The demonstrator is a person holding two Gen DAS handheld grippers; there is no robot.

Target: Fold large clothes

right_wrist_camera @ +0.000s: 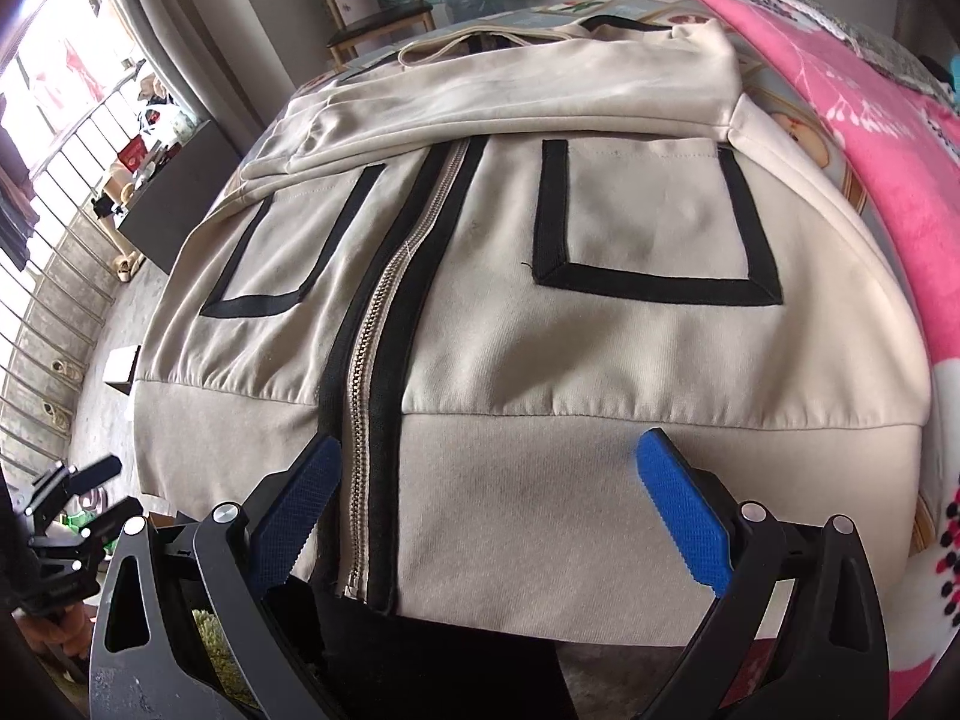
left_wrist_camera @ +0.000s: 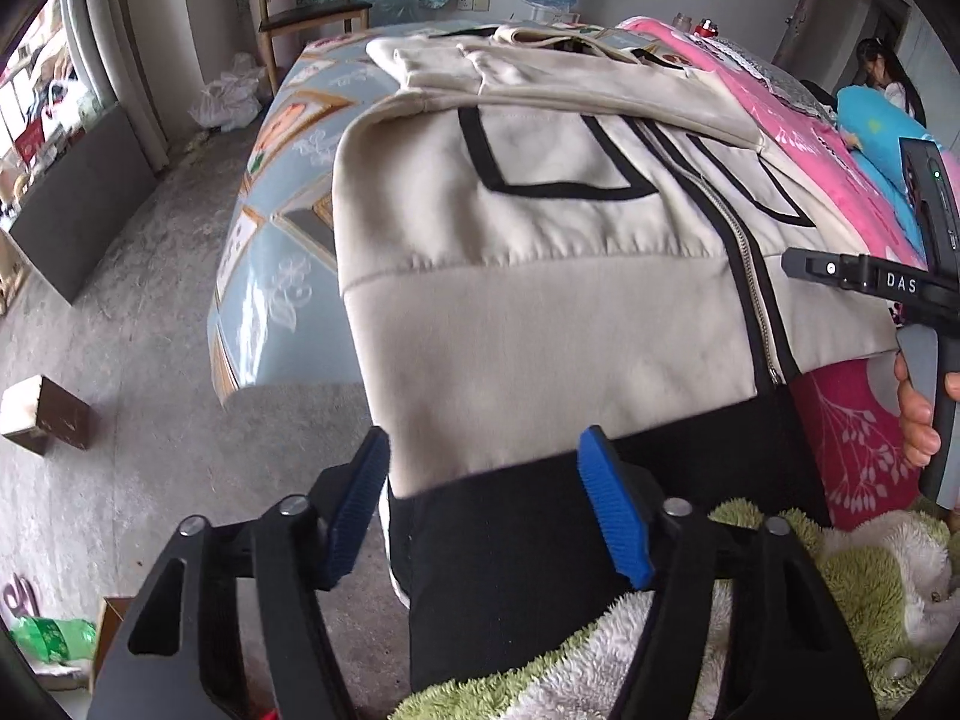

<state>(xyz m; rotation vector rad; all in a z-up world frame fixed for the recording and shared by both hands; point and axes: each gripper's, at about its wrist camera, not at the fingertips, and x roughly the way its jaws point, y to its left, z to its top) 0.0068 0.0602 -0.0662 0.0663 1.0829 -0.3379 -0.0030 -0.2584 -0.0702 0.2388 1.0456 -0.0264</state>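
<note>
A cream jacket point(right_wrist_camera: 480, 312) is spread zip-up on the bed point(left_wrist_camera: 282, 228), its sleeves folded across the chest. Both grippers are angled steeply downward at its hem. The left gripper point(left_wrist_camera: 483, 504) is held open around the hem's left corner; the right gripper point(right_wrist_camera: 489, 516) is spread wide just beside the zip point(right_wrist_camera: 372, 372), gripping nothing.

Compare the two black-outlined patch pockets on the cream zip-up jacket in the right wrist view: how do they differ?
The patch pocket left of the zip is narrow and slanted, while the patch pocket right of the zip is wider and squarer. The folded cream sleeve covers the left pocket's top more than the right one's. Both sit on the cream zip-up jacket, share black tape borders and lie flat above the hem band.
</note>
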